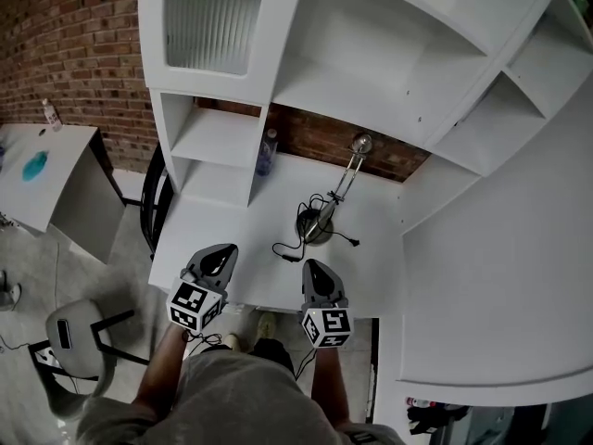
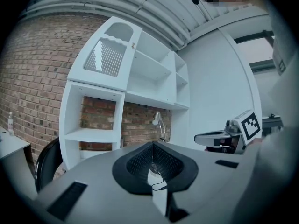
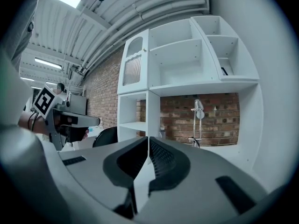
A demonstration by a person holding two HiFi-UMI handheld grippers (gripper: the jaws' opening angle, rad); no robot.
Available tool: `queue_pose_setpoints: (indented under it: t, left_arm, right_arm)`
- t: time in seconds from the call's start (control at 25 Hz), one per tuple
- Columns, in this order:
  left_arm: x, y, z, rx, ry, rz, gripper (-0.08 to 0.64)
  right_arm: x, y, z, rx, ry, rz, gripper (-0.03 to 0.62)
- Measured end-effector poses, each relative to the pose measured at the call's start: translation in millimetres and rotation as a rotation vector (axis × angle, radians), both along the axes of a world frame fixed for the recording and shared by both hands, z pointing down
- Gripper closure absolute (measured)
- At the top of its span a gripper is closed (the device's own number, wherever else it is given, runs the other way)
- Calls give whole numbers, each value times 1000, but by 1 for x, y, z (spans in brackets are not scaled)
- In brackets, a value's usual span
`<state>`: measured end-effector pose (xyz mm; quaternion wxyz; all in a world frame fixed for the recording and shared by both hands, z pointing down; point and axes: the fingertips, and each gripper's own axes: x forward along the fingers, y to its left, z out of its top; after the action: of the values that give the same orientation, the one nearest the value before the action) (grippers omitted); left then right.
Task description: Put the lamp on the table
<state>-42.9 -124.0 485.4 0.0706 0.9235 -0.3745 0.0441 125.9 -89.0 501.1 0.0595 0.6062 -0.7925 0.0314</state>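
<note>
Chrome lamp [image 1: 318, 225] stands on the white table [image 1: 375, 267], just ahead of my left gripper [image 1: 219, 251] and right gripper [image 1: 313, 267]. Both sets of fingers are clenched on nothing.

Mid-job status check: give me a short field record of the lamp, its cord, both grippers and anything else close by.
lamp: stands upright on the white desk, near the brick back wall
cord: black, lies loose on the desk in front of the lamp base
left gripper: jaws together, nothing between them, over the desk's front edge
right gripper: jaws together, nothing between them, short of the lamp
bottle: in the shelf niche left of the lamp
contact: neither gripper touches the lamp
</note>
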Motion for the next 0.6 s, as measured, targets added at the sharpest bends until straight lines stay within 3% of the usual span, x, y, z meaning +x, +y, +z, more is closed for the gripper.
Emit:
queue_pose_setpoints:
  t: [0.6]
  left_arm:
    - [0,0,-4,18,-2,1,557]
  right_arm:
    - [-7,-2,3,-10,5,-4,569]
